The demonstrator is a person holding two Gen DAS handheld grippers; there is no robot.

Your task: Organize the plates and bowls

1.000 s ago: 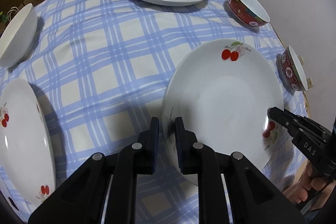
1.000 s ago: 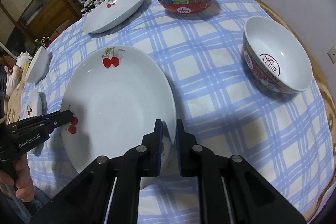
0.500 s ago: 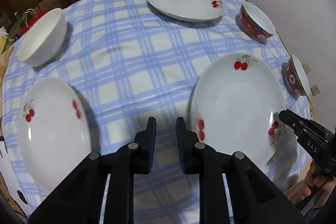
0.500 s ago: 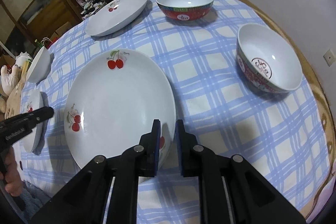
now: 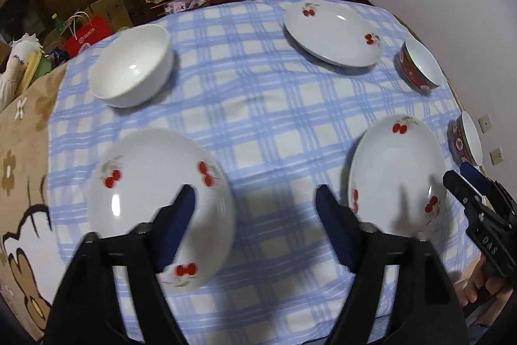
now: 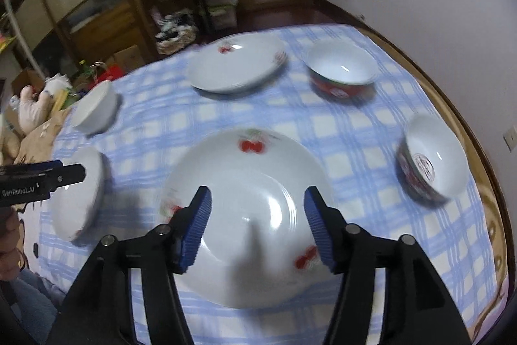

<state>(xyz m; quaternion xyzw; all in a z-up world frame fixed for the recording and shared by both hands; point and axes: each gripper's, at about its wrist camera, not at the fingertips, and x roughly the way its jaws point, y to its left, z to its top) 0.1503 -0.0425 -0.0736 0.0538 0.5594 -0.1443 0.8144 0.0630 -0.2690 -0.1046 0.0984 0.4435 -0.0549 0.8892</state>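
In the left wrist view, the left gripper (image 5: 255,199) is hanging over the checked cloth (image 5: 258,118) with its jaws standing wide, having just been opening, and nothing is lying between them but bare cloth; the near-left plate (image 5: 152,199) is lying under the left finger, blurred at its edge, and is holding nothing; the near-right plate (image 5: 397,177) is sitting just beside the right finger, also empty; the far plate (image 5: 332,34) is resting at the back, empty; the white bowl (image 5: 132,67) is standing upright at far left, empty; a red bowl (image 5: 420,67) is standing right of the far plate and a second red bowl (image 5: 468,141) is sitting at the cloth's right edge, both showing white, empty insides; the right gripper (image 5: 458,177) is reaching in from the right, held by a hand (image 5: 484,290).

In the right wrist view, the right gripper (image 6: 258,215) is hovering above the middle plate (image 6: 245,183), jaws apart after just opening, gripping nothing; the plate is lying flat on the cloth (image 6: 355,134), empty; the far plate (image 6: 236,67) and the far red bowl (image 6: 342,73) are sitting side by side behind it; the side red bowl (image 6: 429,160) is looking tilted, though blur may be causing that; the white bowl (image 6: 97,109) is standing at far left; the left gripper (image 6: 80,173) is entering from the left over another plate (image 6: 80,196).
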